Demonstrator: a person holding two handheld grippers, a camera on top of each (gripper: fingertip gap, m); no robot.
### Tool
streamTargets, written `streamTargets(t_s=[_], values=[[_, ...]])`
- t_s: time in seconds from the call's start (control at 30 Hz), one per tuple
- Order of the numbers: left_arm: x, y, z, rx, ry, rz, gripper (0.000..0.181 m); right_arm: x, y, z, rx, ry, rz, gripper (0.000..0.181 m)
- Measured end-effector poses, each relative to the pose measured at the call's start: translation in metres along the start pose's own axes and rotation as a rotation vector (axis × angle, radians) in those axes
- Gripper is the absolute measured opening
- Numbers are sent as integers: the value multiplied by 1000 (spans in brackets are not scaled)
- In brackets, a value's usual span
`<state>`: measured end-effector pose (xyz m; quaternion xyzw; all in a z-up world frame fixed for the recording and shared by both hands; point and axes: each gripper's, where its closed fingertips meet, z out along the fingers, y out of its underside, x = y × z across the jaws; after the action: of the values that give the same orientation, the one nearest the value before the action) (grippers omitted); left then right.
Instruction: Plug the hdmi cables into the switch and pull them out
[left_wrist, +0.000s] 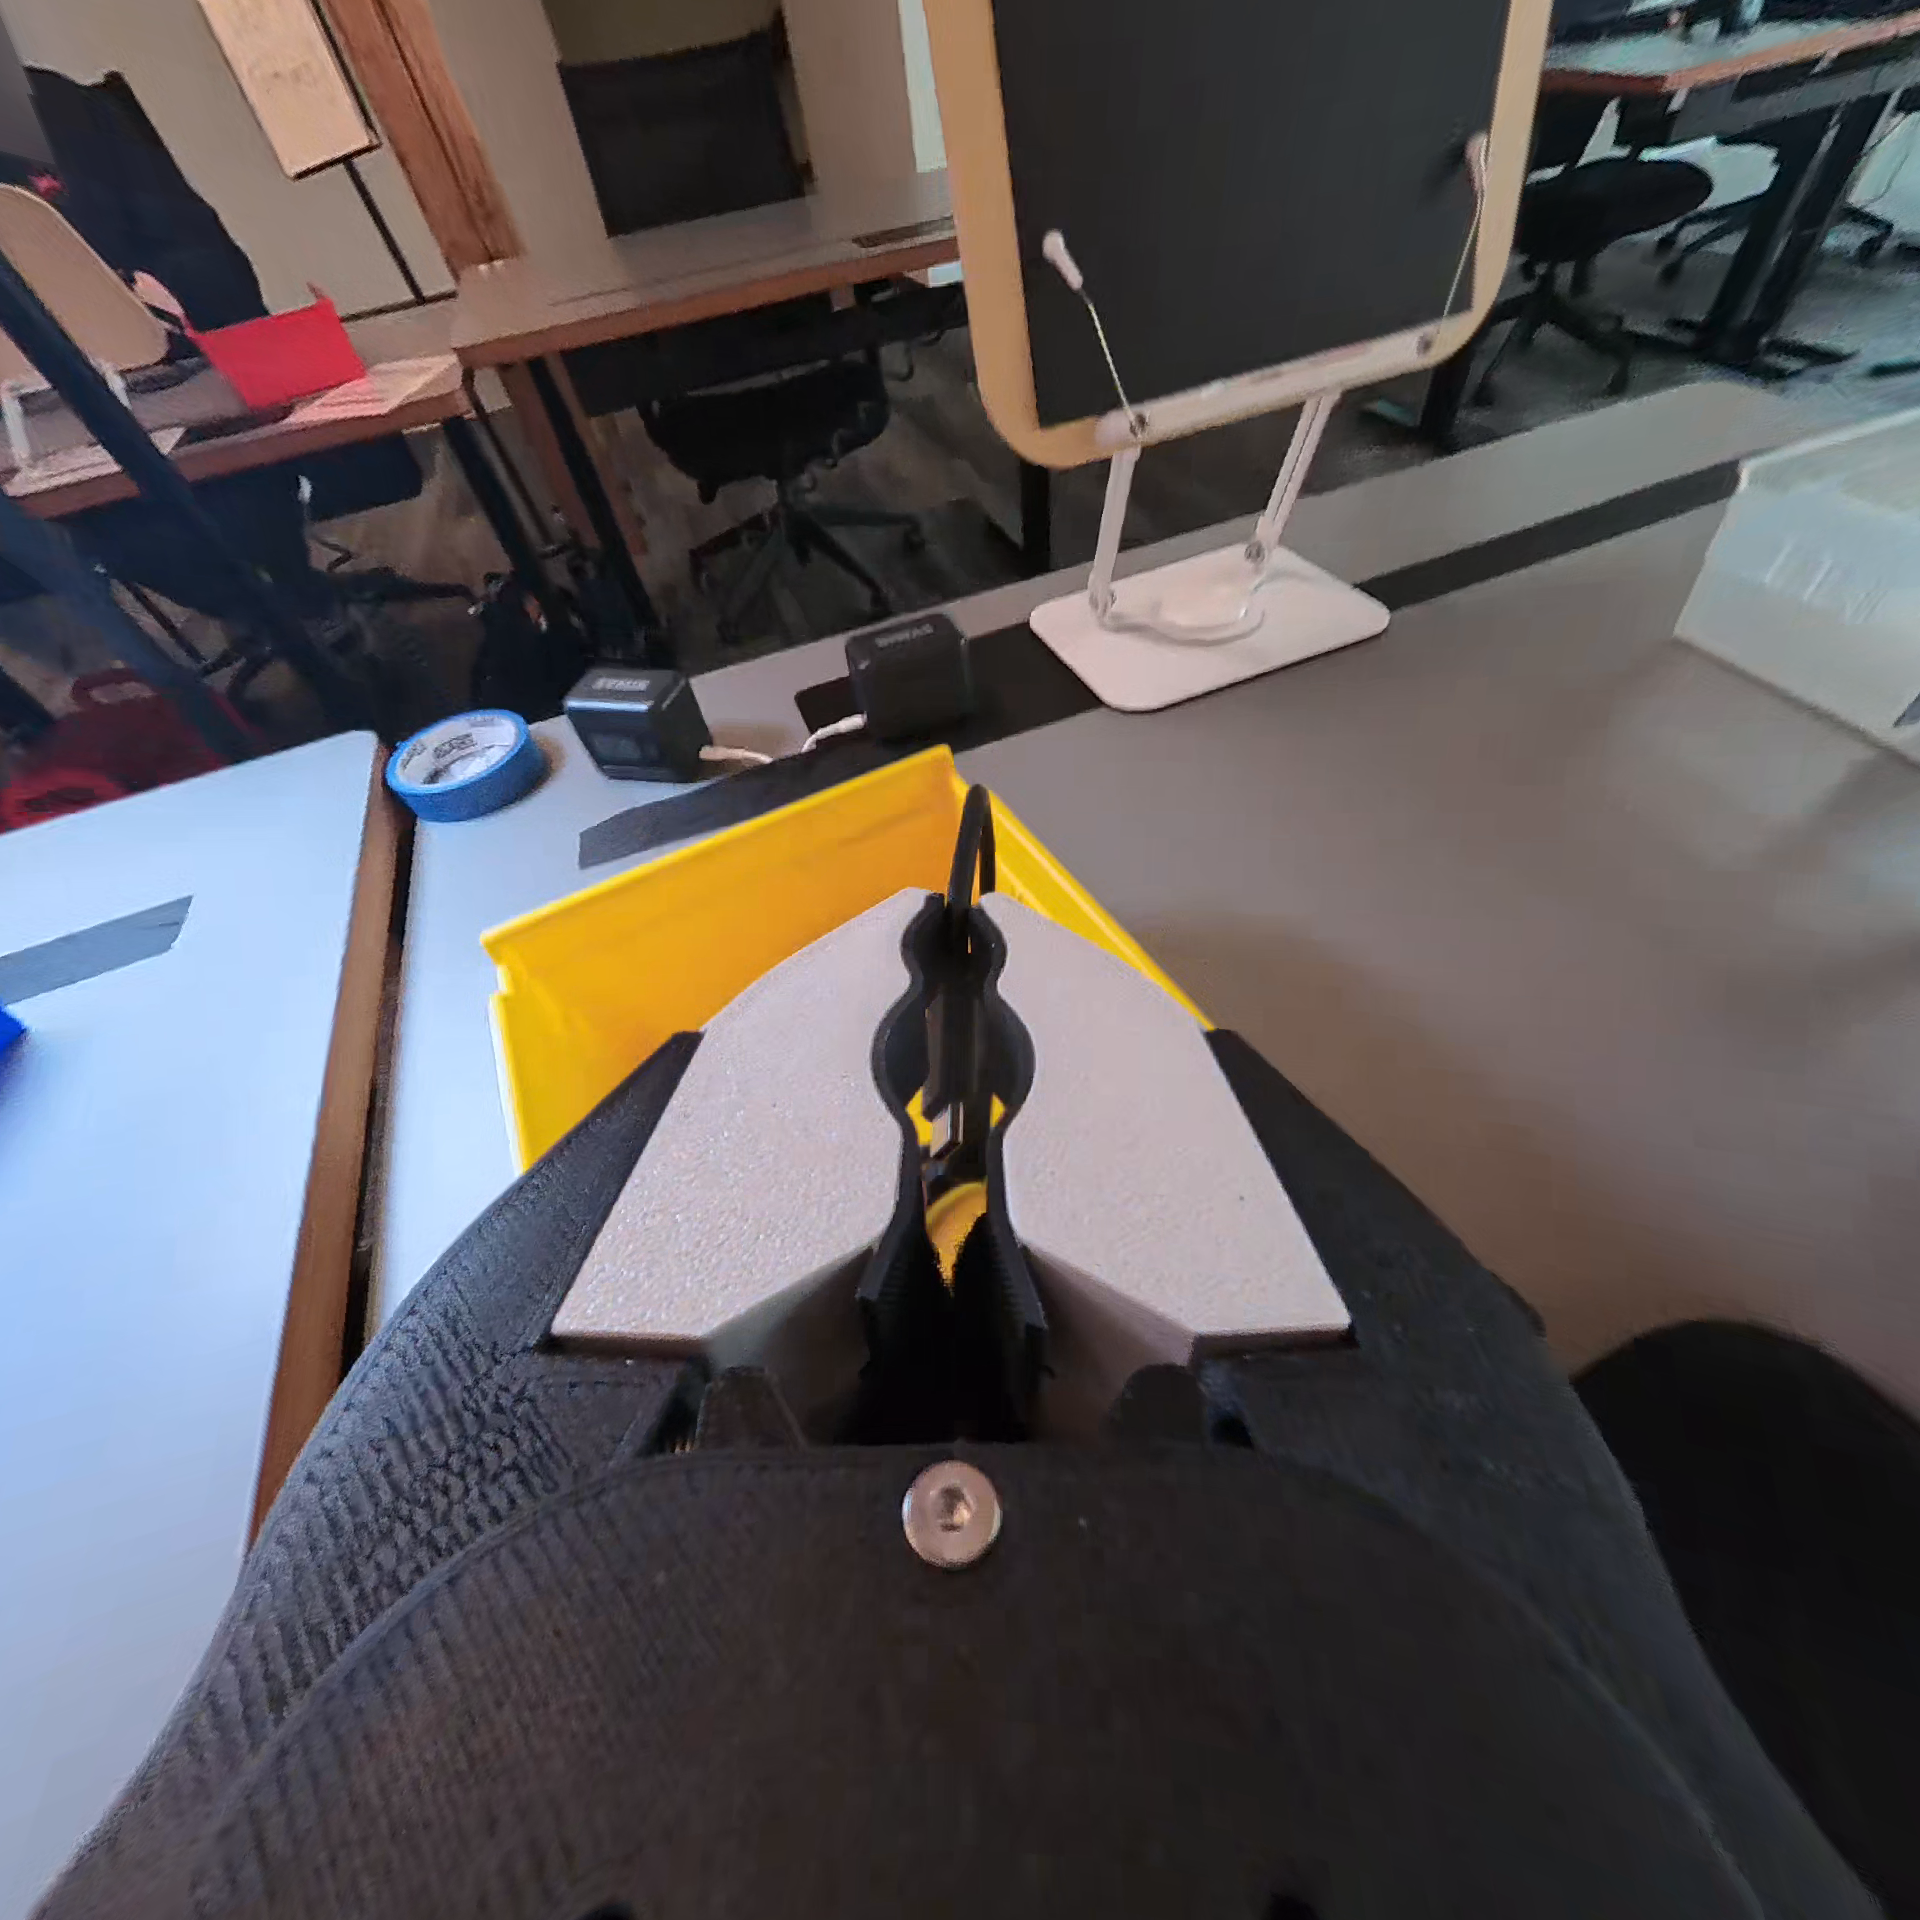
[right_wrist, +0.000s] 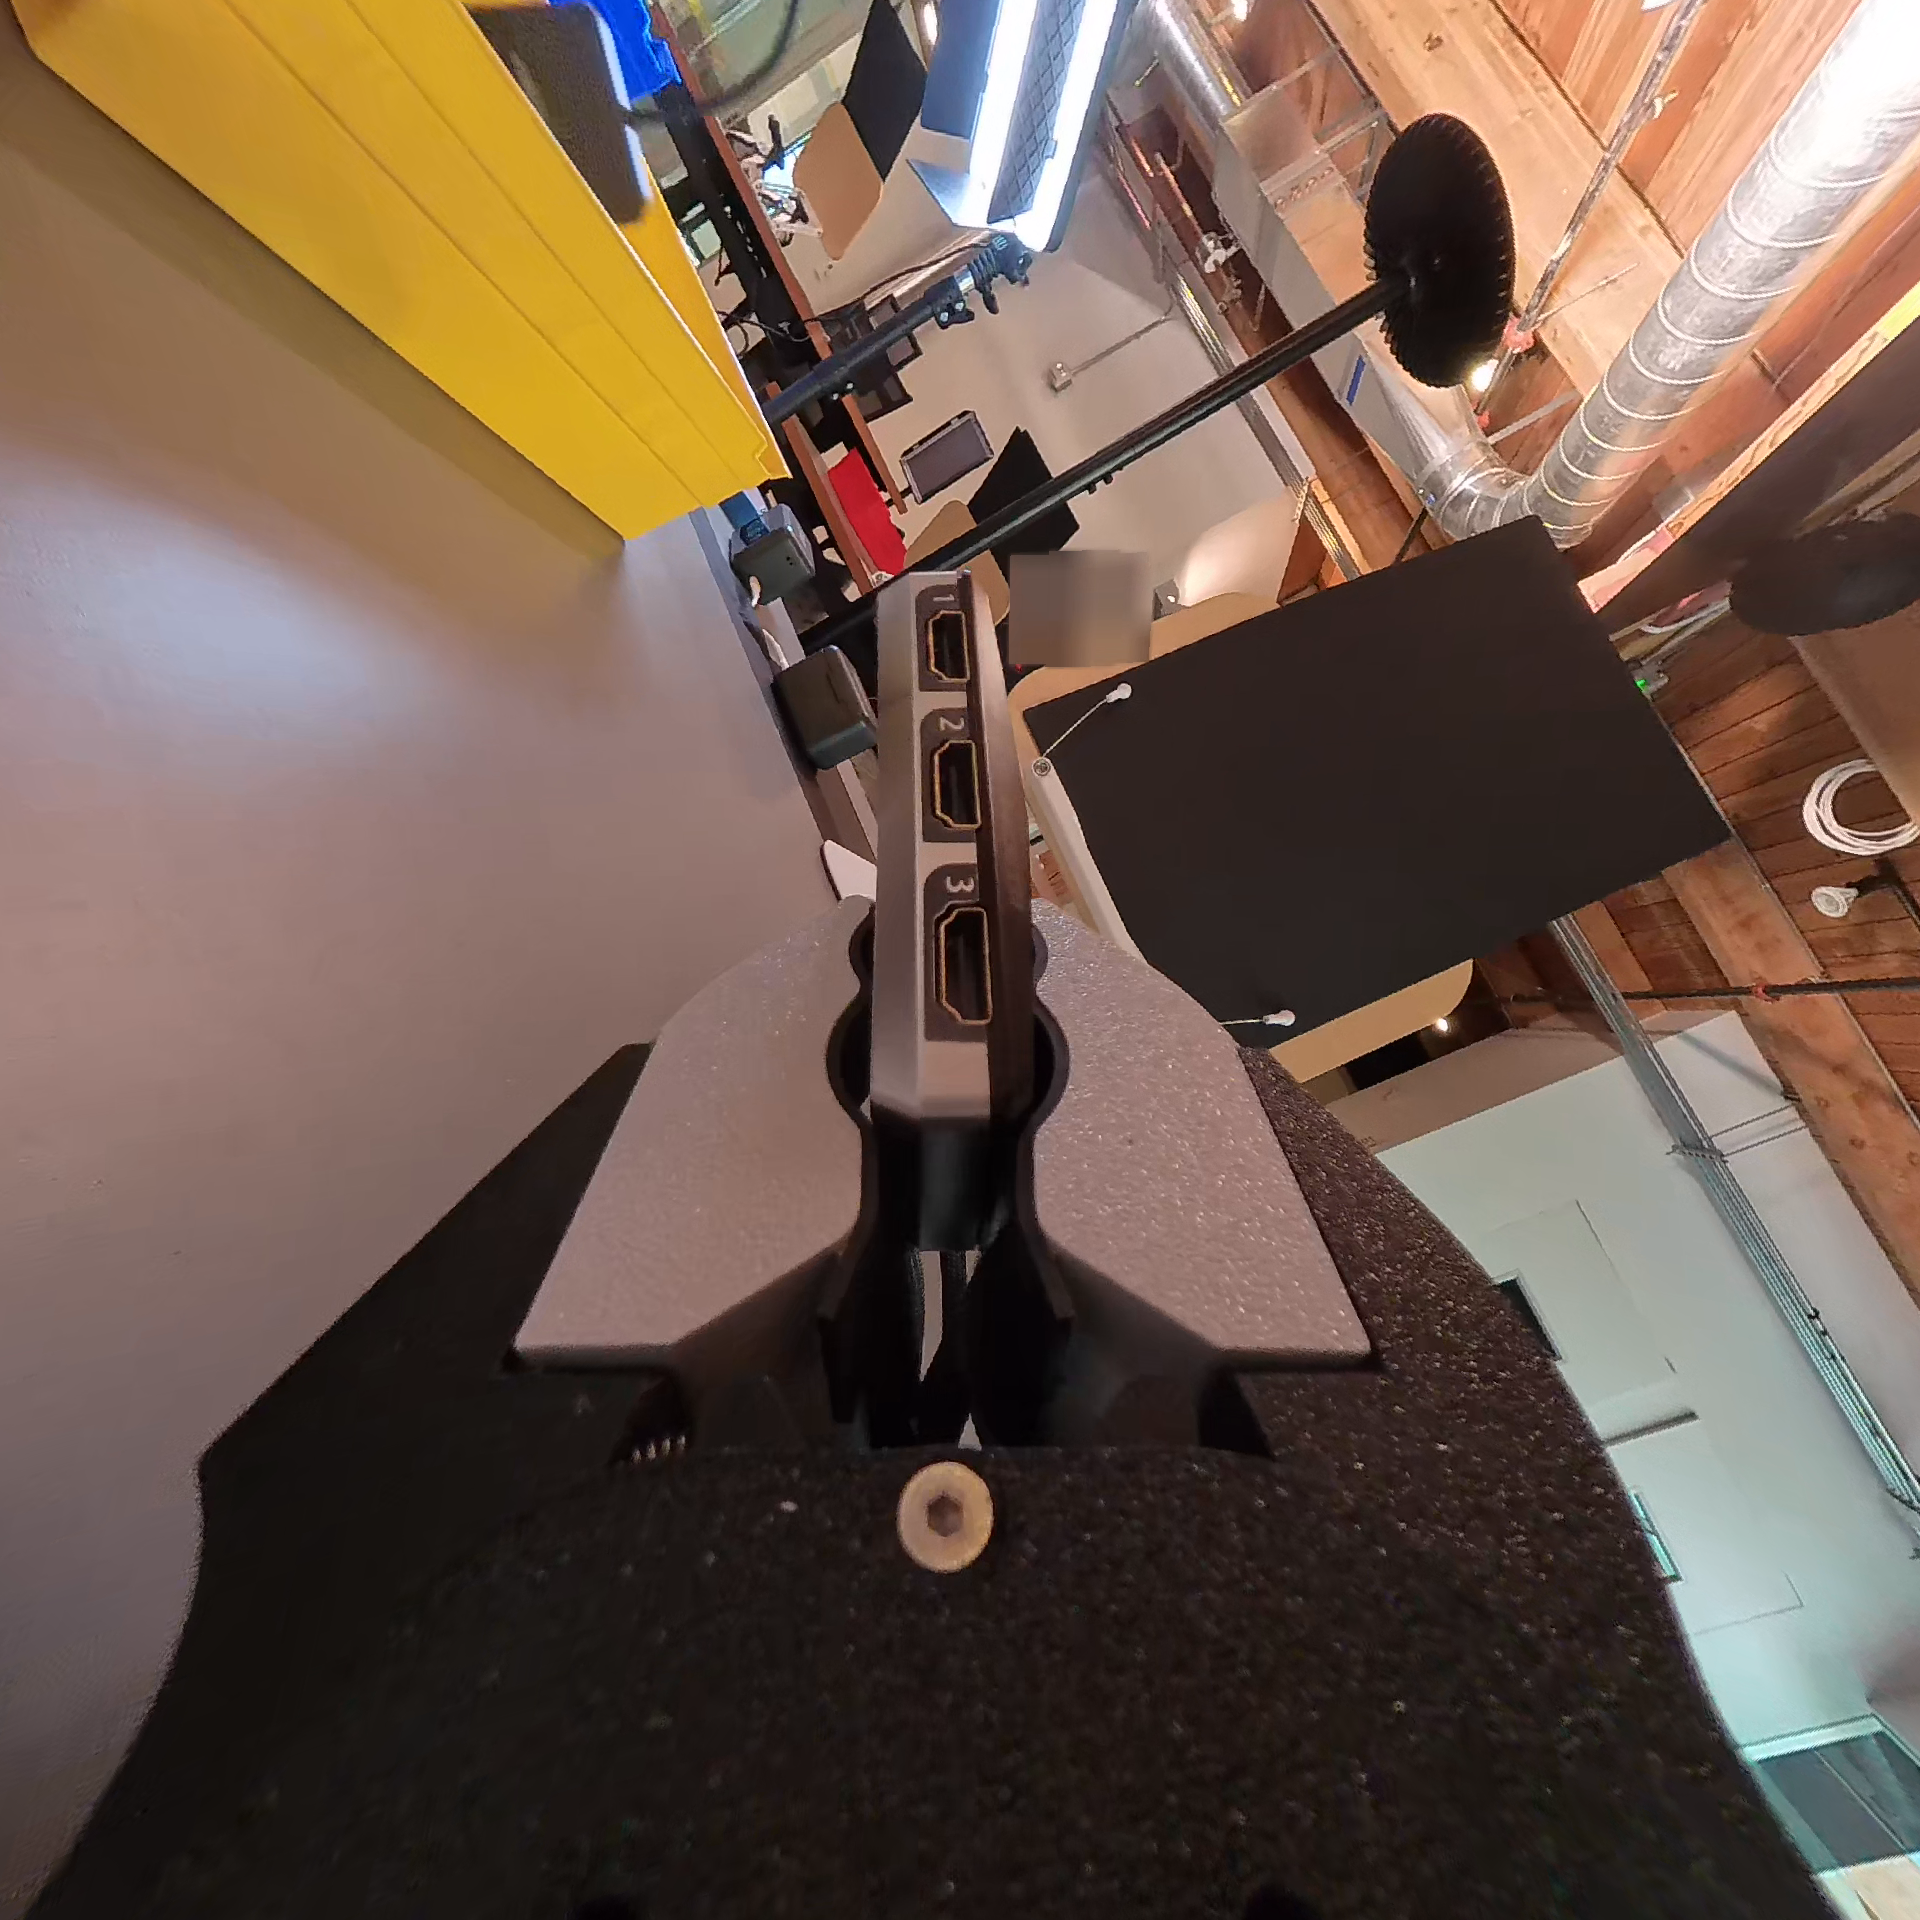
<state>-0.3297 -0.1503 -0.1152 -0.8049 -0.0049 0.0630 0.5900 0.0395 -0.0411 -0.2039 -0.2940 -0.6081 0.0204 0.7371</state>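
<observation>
Left tool (left_wrist: 951, 997) clenched on cable plug (left_wrist: 954, 1049); right tool (right_wrist: 951, 997) clamps switch (right_wrist: 940, 862).
I need that plug aligned with the switch's empty ports, stacked along its long axis.

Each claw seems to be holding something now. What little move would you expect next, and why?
Probably bringing the two together. The left gripper is shut on the cable plug above the yellow bin, and the right gripper clamps the switch, whose three visible ports look empty. The plug's metal end points back toward the camera, so it likely needs turning first.
</observation>
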Motion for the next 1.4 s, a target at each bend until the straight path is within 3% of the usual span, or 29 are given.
streamTargets(t_s=[0.1,0.27,0.37,0.43,0.53,0.63,0.73,0.87,1.03,1.2,1.3,1.4], values=[[-25,11,32,-62,-18,-92,5,0,1,0,-2,-2,-3,23],[-60,83,67,-326,-85,-175,7,3,1,-2,5,12,12,23],[-75,103,56,-450,-233,-19,54,4,1,-2,6,15,16,23],[-71,104,42,-500,-299,103,67,3,2,-2,2,9,12,23],[-47,107,25,-523,-278,161,57,0,1,-1,-4,2,-7,23],[-33,133,24,-609,-194,102,51,0,0,-2,2,5,-13,23],[-42,163,34,-719,-173,9,51,2,-2,-4,11,13,-13,23],[-54,184,46,-806,-195,-81,48,6,-1,-5,12,31,-9,23],[-45,209,46,-954,-149,-108,45,5,-1,-6,15,29,-10,23],[-41,195,55,-842,-122,-60,16,7,-1,-7,17,35,-12,23],[-45,152,56,-623,-175,87,13,7,0,-7,17,36,-9,23],[-30,88,47,-325,-224,325,12,7,0,-7,17,34,-6,23]])
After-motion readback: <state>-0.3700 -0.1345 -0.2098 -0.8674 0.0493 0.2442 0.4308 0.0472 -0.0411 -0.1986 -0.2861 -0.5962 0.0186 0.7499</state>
